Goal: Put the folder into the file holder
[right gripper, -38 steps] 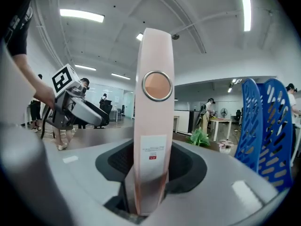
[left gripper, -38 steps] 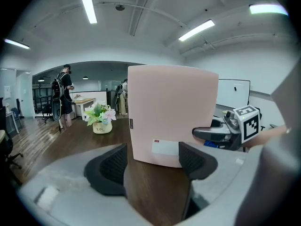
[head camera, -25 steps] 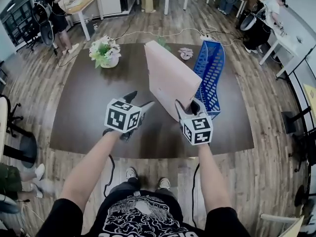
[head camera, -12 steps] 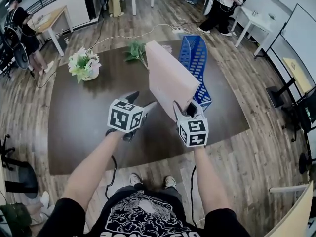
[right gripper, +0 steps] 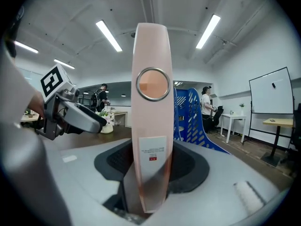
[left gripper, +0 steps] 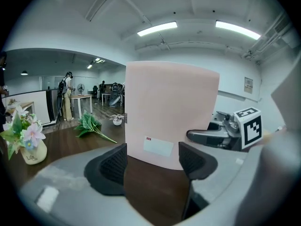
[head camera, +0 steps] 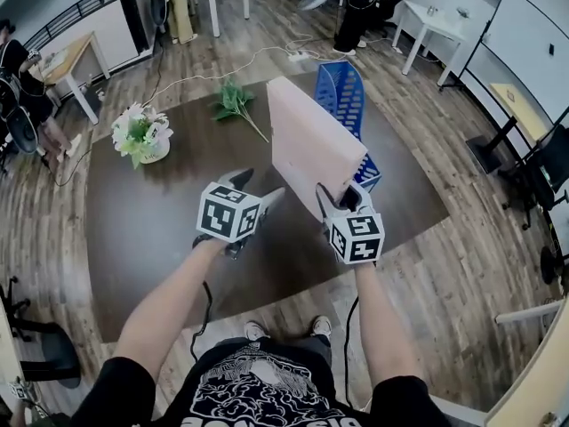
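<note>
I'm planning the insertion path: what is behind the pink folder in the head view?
The blue file holder stands behind the pink folder; its far end and near corner show. The folder covers its middle, so whether it is empty cannot be told.

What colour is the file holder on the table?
The file holder is blue, with slotted walls; the head view shows it best.

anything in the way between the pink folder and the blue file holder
Nothing visible. The folder, clamped in the right gripper, is held just in front of the file holder, hiding part of it. The leafy sprig and flower vase lie well off to the left on the table.
</note>
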